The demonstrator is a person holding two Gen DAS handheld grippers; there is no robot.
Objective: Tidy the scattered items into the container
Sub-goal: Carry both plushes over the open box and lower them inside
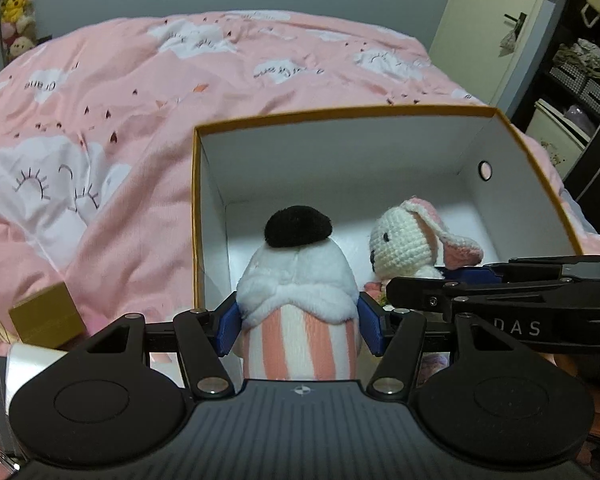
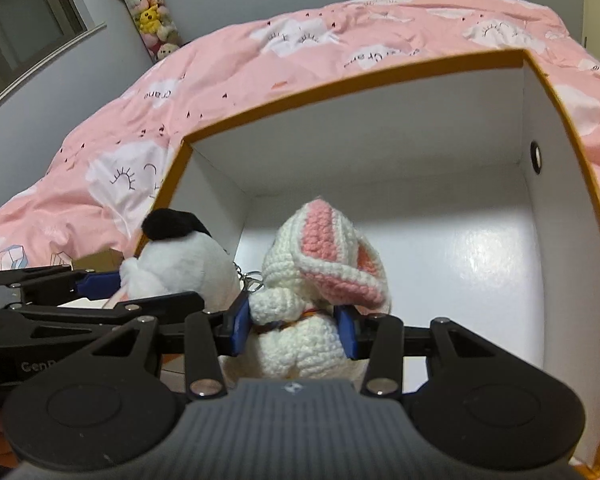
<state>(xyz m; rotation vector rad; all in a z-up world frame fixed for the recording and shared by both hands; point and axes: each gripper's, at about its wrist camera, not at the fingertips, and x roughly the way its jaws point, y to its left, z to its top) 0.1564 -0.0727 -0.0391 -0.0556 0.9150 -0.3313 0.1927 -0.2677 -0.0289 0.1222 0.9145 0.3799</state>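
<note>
While the big pink bed (image 1: pixel 180 80) lies under everything, the white box (image 1: pixel 340 152) with the orange rim sits on it, open at the top. Both my toys are over the box now, side by side, near the front wall.

My left gripper (image 1: pixel 299 322) is closed on the striped doll (image 1: pixel 298 300) with the black pom-pom. The blue pads squeeze it on both sides, just under its fluffy white collar. My right gripper (image 2: pixel 296 330) is closed on the white bunny (image 2: pixel 316 288) with pink ears, pinching it round the middle.

I think the job now is to let them go inside the box. To do it well, I should bring each toy down low first, so it does not bounce out. The two toys are very close, and a little chain (image 2: pixel 248 276) hangs between them. I cannot tell which toy it belongs to. I should open one gripper at a time and pull back straight, so the chain does not catch on my fingers.

A small gold box (image 1: pixel 48 316) waits on the bed outside.
</note>
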